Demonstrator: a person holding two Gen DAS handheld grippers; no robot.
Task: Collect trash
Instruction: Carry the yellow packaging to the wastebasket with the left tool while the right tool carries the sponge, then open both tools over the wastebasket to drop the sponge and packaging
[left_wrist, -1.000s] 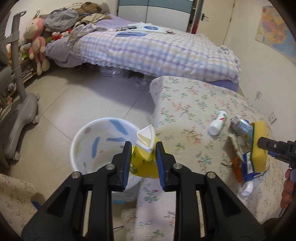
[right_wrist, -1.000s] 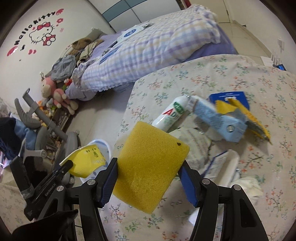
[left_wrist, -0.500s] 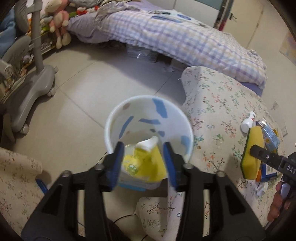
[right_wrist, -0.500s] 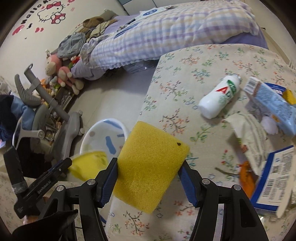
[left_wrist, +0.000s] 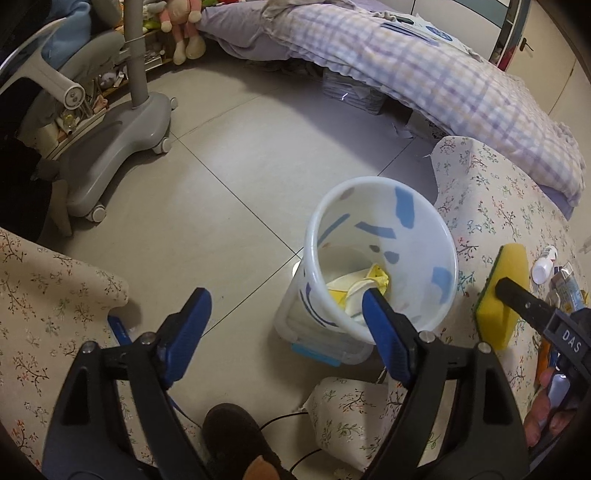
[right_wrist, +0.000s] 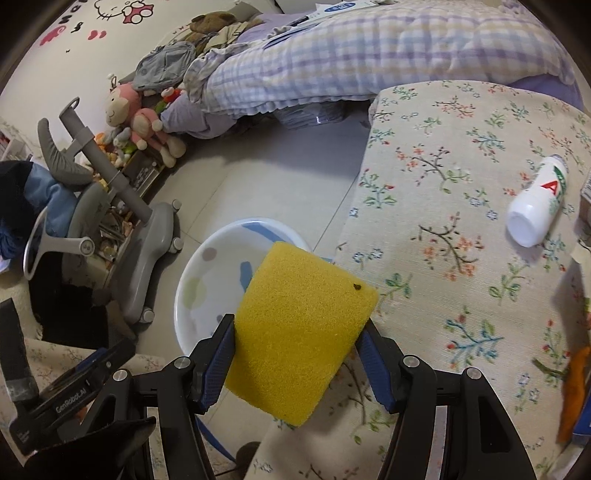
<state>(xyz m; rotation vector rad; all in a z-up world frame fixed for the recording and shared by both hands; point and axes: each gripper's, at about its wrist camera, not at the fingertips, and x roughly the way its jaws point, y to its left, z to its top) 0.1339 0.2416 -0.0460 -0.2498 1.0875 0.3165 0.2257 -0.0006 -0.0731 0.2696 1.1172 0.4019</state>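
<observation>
A white trash bin (left_wrist: 384, 206) with blue patches stands on the floor beside the floral-covered table (left_wrist: 487, 192). A yellow and white carton (left_wrist: 364, 286) lies inside it. My left gripper (left_wrist: 284, 306) is open and empty just above the bin's near rim. My right gripper (right_wrist: 295, 332) is shut on a yellow sponge (right_wrist: 301, 343) and holds it over the table's left edge, right of the bin (right_wrist: 210, 273). The sponge also shows in the left wrist view (left_wrist: 506, 291).
A white bottle (right_wrist: 537, 199) lies on the table, with an orange scrap (right_wrist: 572, 391) and other packets at the right edge. A grey wheeled chair base (left_wrist: 114, 129) stands left on the tiled floor. A bed (left_wrist: 424, 62) with a checked quilt is behind.
My left gripper opened and the yellow carton dropped into the bin. My right gripper carried the sponge left toward the table edge and the bin.
</observation>
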